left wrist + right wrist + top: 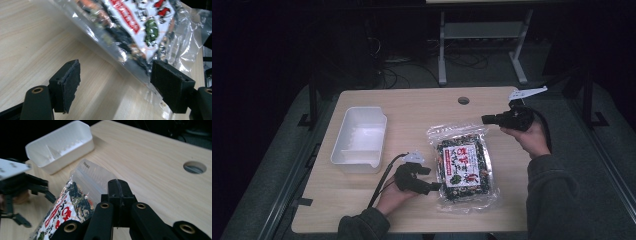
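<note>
Forearms in dark sleeves come in from the near edge of the wooden surface (412,107), each hand carrying a hand-held gripper. The left hand-held gripper (436,186) lies low beside the near left edge of a clear snack packet (463,167), its tips just touching or almost touching the plastic; which of the two cannot be told. In the left gripper view its jaws stand wide apart, the packet's (140,27) crinkled edge lying between and beyond the pads (71,83) with nothing pressed. The packet lies flat near the middle of the surface, showing a white and red printed label over dark mixed contents, with its sealed clear strip at the far end. Farther off and to the right, the right hand-held gripper (484,119) is held above the surface just past the packet's far right corner, jaws closed tight on nothing, as the right gripper view shows. A white plastic bin (359,137) sits empty to the left, well apart from the packet.
</note>
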Available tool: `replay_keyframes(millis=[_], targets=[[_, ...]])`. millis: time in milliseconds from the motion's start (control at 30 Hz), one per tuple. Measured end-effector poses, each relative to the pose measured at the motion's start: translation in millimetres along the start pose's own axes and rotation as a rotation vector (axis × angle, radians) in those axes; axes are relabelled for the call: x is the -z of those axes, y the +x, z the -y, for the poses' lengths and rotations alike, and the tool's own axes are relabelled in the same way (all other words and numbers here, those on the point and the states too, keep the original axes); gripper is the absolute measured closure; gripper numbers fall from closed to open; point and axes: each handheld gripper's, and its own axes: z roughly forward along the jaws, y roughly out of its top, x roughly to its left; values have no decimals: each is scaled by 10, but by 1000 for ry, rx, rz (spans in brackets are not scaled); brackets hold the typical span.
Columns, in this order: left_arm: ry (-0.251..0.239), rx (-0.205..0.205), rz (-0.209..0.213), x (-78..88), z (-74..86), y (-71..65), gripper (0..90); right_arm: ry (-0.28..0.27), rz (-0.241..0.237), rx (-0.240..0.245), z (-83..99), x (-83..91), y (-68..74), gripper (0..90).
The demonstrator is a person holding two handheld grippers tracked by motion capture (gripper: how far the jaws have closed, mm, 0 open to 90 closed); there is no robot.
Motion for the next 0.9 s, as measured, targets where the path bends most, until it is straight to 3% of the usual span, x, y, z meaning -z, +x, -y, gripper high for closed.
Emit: replay_keyframes(millis=[167, 200, 300, 367, 533, 633, 700, 867, 900], targets=[[-59, 48, 98, -31, -27, 43, 260, -40, -24, 41, -40, 142, 159, 900], [-59, 48, 98, -31, -27, 43, 287, -40, -24, 41, -40, 142, 159, 900], [-96, 104, 209, -45, -36, 75, 395, -64, -39, 58, -55, 208, 246, 900], [-113, 112, 231, -47, -50, 63, 450, -84, -53, 72, -67, 231, 293, 900], [-133, 99, 255, -1, -67, 66, 598, -115, -64, 95, -89, 284, 389, 900], [-146, 70, 270, 55, -82, 55, 682, -124, -68, 91, -86, 308, 400, 900], [-140, 24, 255, 100, -120, 4, 716, -133, -71, 91, -81, 330, 404, 900], [-124, -32, 206, 152, -153, -53, 726, -140, -76, 86, -77, 348, 402, 896], [-118, -55, 189, 175, -162, -78, 730, -130, -80, 76, -69, 346, 392, 807]])
